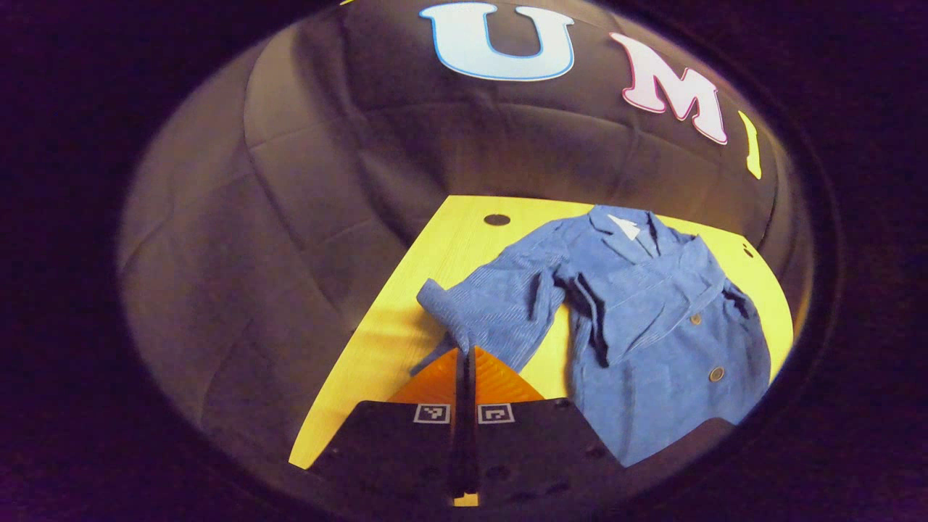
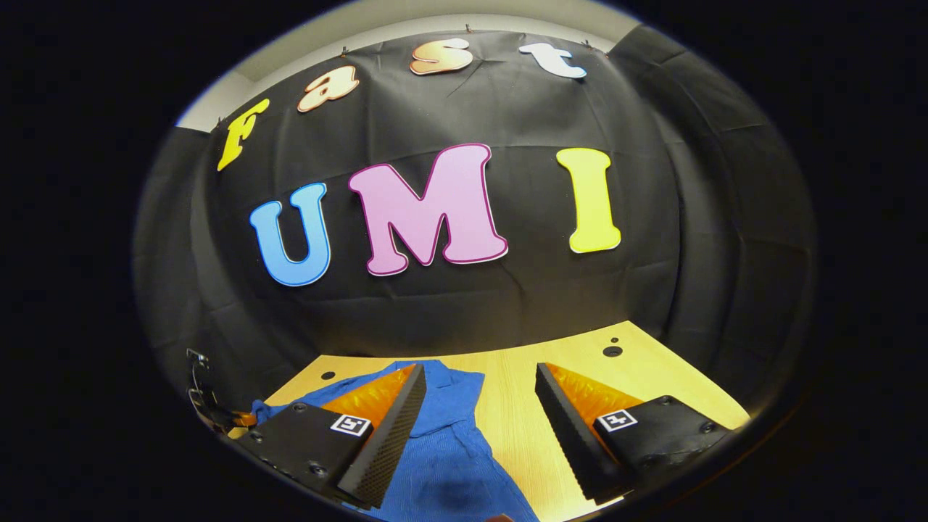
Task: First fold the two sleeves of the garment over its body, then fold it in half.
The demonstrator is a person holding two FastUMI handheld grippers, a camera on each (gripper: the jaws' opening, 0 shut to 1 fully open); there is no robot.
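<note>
On the table (image 1: 406, 341), left hand-held gripper (image 1: 464, 355) pinches sleeve (image 1: 464, 304).

Garment (image 1: 652, 326): soft ribbed cloth, corduroy-like, matt, with small shiny buttons (image 1: 716, 373). Table (image 1: 449, 254): pale smooth wood grain. Right gripper's pads (image 2: 391, 428): rough, finely ridged.

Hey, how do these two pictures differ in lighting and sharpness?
Left gripper view: dim, warm cast, the table glows yellow, the jacket throws dark fold shadows, slightly soft. Right gripper view: brighter, more neutral, crisp, the right gripper is sharp; both bend straight edges, fisheye-style.
</note>
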